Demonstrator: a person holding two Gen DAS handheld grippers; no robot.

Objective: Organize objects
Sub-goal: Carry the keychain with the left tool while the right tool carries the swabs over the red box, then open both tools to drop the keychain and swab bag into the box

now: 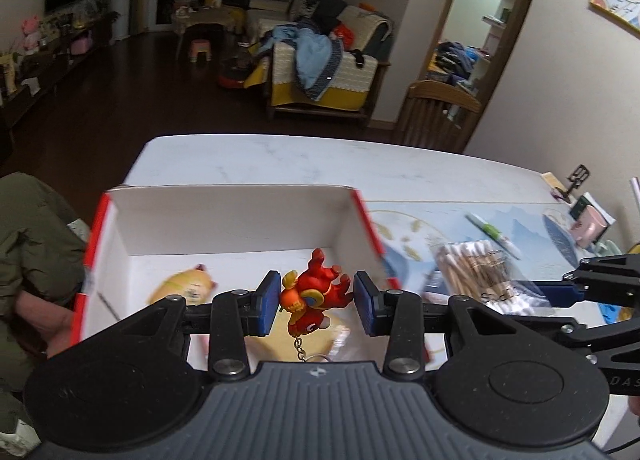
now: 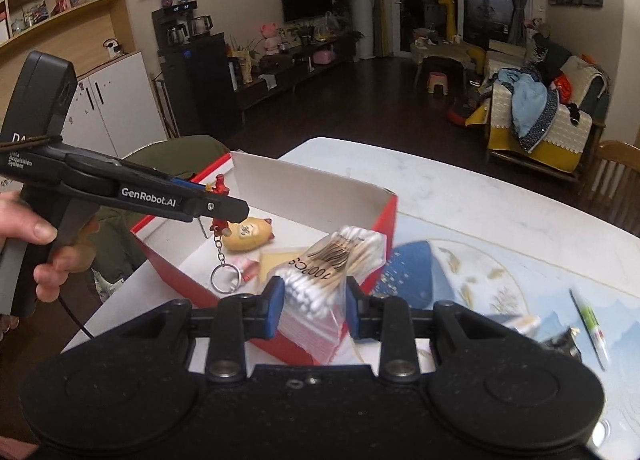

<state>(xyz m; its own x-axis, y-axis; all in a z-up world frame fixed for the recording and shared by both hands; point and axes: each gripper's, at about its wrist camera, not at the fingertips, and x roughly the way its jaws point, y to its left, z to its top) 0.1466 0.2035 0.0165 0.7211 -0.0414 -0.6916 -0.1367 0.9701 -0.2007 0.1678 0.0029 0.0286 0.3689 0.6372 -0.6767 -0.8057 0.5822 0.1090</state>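
Note:
A red and white open box stands on the table; it also shows in the right wrist view. My left gripper is shut on a red toy keychain and holds it above the box; its key ring hangs down. My right gripper is shut on a clear bag of cotton swabs beside the box's right wall; the bag also shows in the left wrist view. A yellow cat toy lies inside the box.
A green and white pen lies on the blue patterned mat. A pink cup stands at the table's right. A person in a green jacket sits at the left. A wooden chair stands past the far edge.

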